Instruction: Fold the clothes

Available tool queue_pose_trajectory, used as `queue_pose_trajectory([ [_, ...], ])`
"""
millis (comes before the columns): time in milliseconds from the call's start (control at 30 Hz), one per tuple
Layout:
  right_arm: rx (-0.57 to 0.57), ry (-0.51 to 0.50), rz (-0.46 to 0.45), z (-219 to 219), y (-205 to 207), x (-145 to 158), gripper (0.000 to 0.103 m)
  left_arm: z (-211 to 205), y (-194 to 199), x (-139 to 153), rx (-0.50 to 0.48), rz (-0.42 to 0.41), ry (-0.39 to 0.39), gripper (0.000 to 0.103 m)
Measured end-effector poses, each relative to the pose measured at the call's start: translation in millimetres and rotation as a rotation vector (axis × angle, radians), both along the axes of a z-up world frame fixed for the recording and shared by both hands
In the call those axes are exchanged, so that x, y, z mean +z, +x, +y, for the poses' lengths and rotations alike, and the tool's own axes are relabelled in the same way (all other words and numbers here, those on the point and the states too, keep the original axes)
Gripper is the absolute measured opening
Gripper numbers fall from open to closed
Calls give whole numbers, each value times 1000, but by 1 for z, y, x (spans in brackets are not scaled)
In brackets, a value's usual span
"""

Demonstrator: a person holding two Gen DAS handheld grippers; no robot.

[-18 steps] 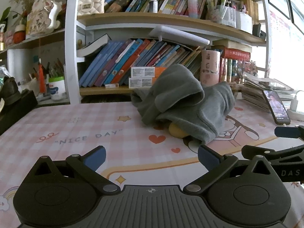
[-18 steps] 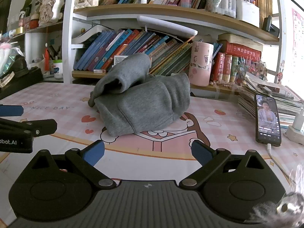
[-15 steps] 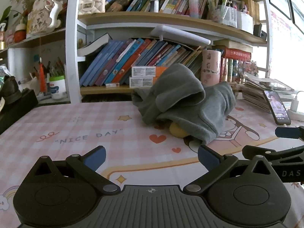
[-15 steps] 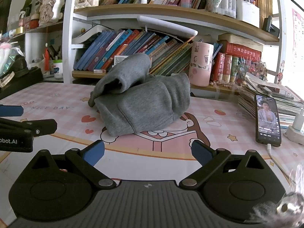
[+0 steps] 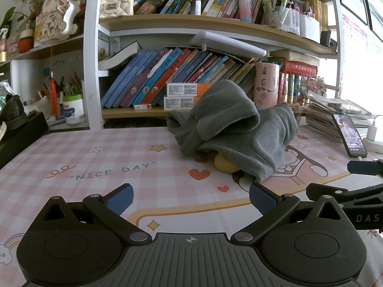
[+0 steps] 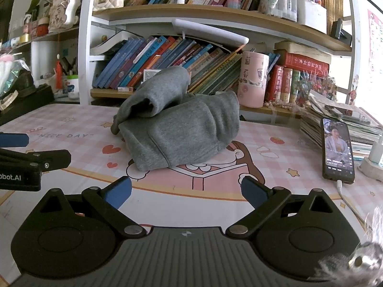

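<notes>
Bookshelves [image 5: 191, 24] crowded with books are seen behind a counter [image 5: 95, 157] covered by a pink checked mat. On the mat's far middle, well ahead of both tools, a grey garment [image 6: 177, 124] is heaped in a rumpled mound, one rolled sleeve or hood draped over its top. A thick fleece knit is suggested: soft and limp, light to moderate in weight, unlikely to slip, and certain to sag wherever it is not supported. A small yellow thing [image 5: 223, 163] is partly covered by the near hem; what it is cannot be told. A phone [image 6: 337, 150] is propped at the right, near a stack of papers.

The left gripper [image 5: 190, 197] and the right gripper [image 6: 186, 191] are held low over the mat, jaws spread wide and empty. The ribbed hem at the near edge is judged the best hold, taken at two separated points so the cloth can be lifted and shaken flat.
</notes>
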State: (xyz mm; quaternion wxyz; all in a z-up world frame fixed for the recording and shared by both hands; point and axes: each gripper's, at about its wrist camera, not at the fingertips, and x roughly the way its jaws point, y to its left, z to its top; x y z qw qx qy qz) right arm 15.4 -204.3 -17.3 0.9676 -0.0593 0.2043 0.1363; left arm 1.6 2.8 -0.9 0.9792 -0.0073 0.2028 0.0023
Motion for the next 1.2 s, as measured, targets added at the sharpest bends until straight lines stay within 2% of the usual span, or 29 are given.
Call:
queue_pose_trajectory([
  [1200,-1,1,9,-1,2,-1,100,1,0,1,26,7,-9,103],
])
